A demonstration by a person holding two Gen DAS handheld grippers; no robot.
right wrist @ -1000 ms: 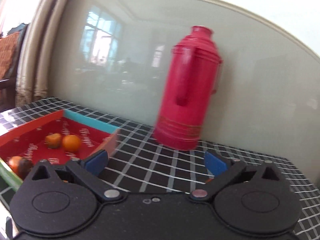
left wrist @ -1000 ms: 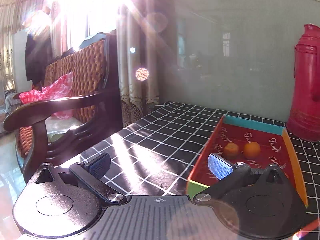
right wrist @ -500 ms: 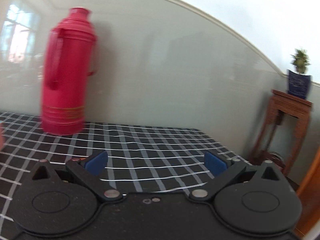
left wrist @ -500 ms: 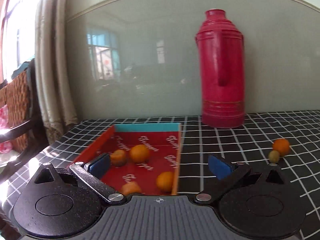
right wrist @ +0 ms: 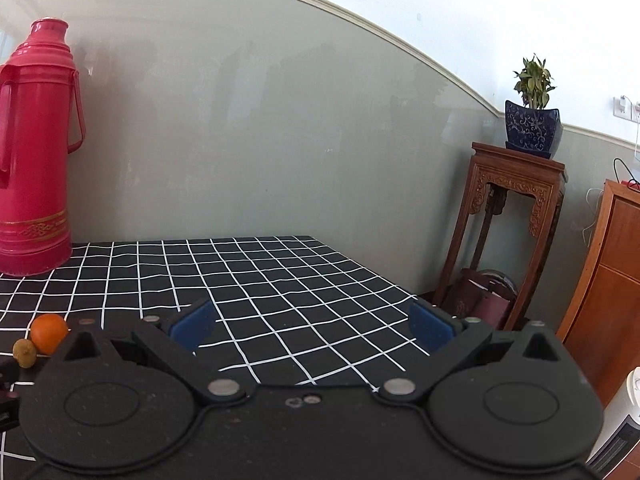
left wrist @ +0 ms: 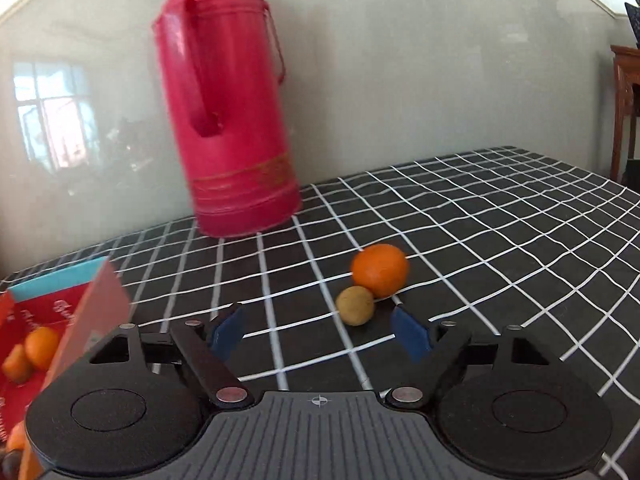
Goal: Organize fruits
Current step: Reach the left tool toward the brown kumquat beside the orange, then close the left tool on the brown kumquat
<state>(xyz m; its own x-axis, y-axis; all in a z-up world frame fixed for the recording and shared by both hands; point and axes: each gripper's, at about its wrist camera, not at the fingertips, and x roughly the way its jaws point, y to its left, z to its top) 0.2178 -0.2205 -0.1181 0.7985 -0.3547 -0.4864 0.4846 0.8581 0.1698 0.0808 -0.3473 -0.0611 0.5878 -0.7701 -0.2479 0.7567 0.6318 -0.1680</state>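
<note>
An orange (left wrist: 380, 275) and a small yellow-brown fruit (left wrist: 355, 305) lie touching on the black checked tablecloth. My left gripper (left wrist: 320, 330) is open and empty, its blue pads just short of the small fruit. A red tray (left wrist: 60, 312) with several orange fruits (left wrist: 40, 346) sits at the far left. My right gripper (right wrist: 312, 326) is open and empty over the cloth; the orange (right wrist: 49, 333) and small fruit (right wrist: 25, 353) show at its far left.
A tall red thermos (left wrist: 224, 100) stands at the back by the wall; it also shows in the right wrist view (right wrist: 34, 152). The table's right edge (right wrist: 400, 284) drops off beside a carved wooden stand (right wrist: 516, 232) with a potted plant (right wrist: 532, 108).
Both grippers have swung to the right. The left view went from the chair and tray to the two loose fruits. The right view went from the tray and thermos to the table's right end.
</note>
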